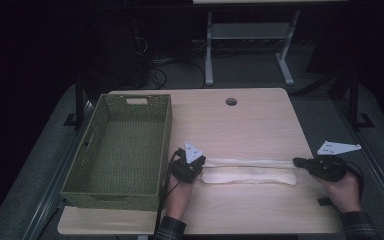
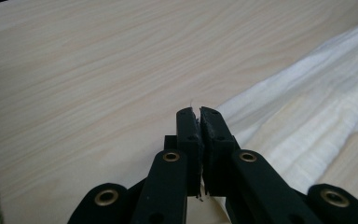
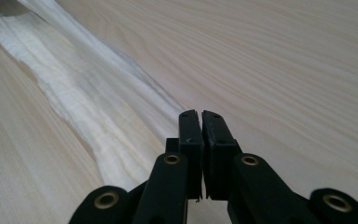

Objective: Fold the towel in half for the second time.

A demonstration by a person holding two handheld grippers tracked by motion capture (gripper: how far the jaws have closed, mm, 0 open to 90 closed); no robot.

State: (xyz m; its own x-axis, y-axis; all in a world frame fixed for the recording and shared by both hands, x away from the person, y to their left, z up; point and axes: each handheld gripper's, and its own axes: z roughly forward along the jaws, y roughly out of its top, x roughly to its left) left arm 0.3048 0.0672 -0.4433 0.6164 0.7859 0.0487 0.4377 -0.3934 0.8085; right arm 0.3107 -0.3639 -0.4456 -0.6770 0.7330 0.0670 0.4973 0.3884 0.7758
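A pale cloth (image 1: pixel 250 170) stretches as a long band across the lower middle of the high view, on the table (image 1: pixel 250 120). The left gripper (image 1: pixel 196 162) pinches its left end, the right gripper (image 1: pixel 300 162) its right end; both have jaws pressed together on the fabric. The green basket (image 1: pixel 92 187) at the left of the frame holds nothing visible.

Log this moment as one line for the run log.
left gripper: shut on cloth, left end | right gripper: shut on cloth, right end | cloth: stretched between both | basket: left, empty
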